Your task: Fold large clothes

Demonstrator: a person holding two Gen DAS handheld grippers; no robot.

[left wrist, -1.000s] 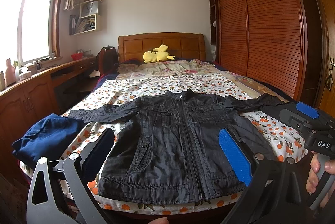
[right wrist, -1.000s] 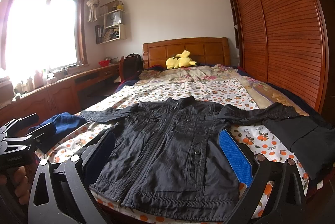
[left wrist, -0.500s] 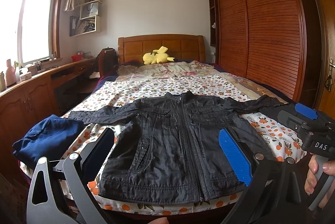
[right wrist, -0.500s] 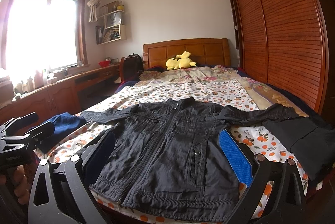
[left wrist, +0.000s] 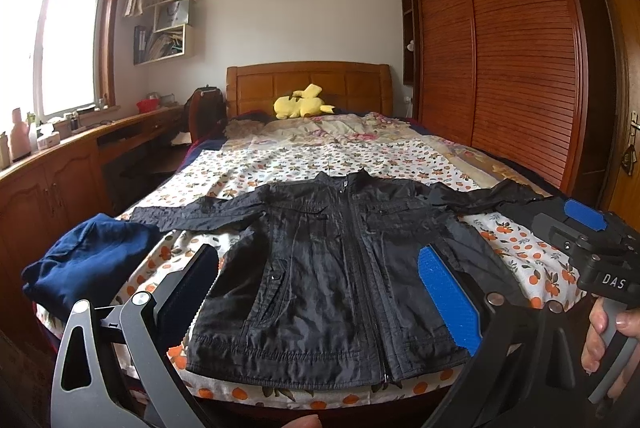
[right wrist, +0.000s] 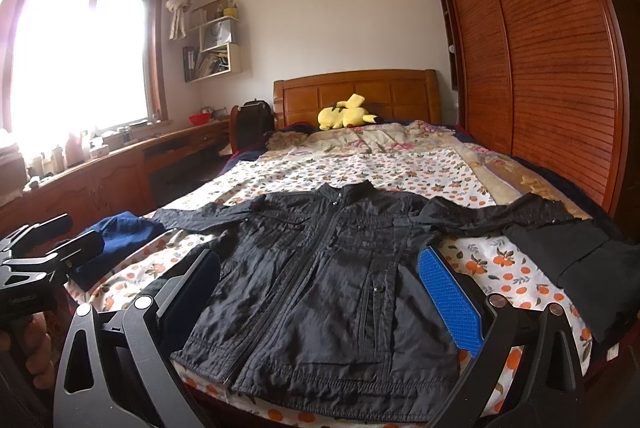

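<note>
A black zip jacket (left wrist: 332, 268) (right wrist: 332, 276) lies flat and face up on the bed's near end, zipped, with both sleeves spread out sideways. My left gripper (left wrist: 320, 284) hovers open in front of the hem, nothing between its fingers. My right gripper (right wrist: 320, 284) is open too, held before the jacket's right half and touching nothing. In the left wrist view the right gripper's body (left wrist: 592, 248) shows at the right, with a hand on its handle. In the right wrist view the left gripper's body (right wrist: 36, 264) shows at the left edge.
The bed (left wrist: 320, 156) has an orange-print sheet. A folded navy garment (left wrist: 88, 260) lies at its near left corner, a dark folded garment (right wrist: 576, 260) at the near right. A yellow plush (left wrist: 300, 102) rests by the headboard. A wardrobe (left wrist: 500, 60) stands right, a desk (left wrist: 80, 148) left.
Both views have tilted up slightly, so the jacket sits a little lower in frame. Both grippers stay open and the jacket has not moved.
</note>
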